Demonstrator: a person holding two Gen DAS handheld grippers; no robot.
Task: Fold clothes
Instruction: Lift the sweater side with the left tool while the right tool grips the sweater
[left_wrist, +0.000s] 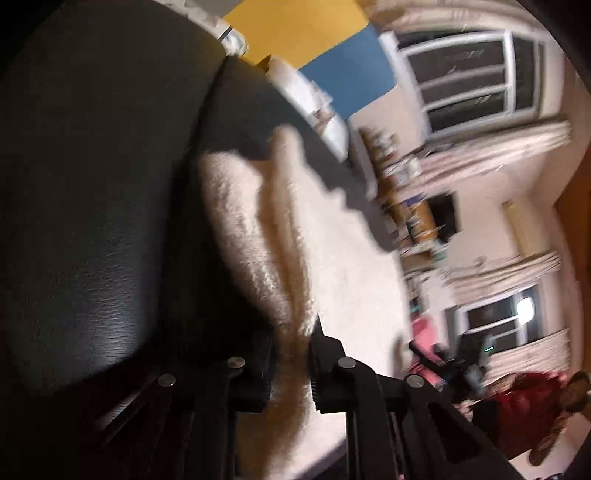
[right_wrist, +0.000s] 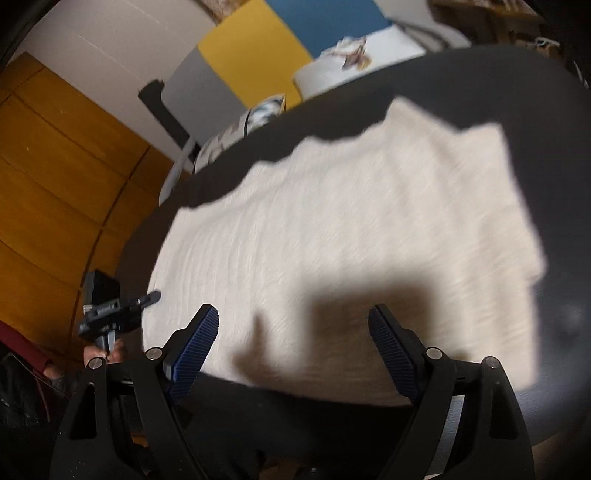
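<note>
A cream knitted garment (right_wrist: 332, 236) lies spread almost flat on a dark round table (right_wrist: 554, 122), so folding looks barely begun. The left tool (left_wrist: 291, 365) pinches a raised ridge at its edge; the right tool (right_wrist: 291, 350) hovers over the near hem, jaws wide, empty.
</note>
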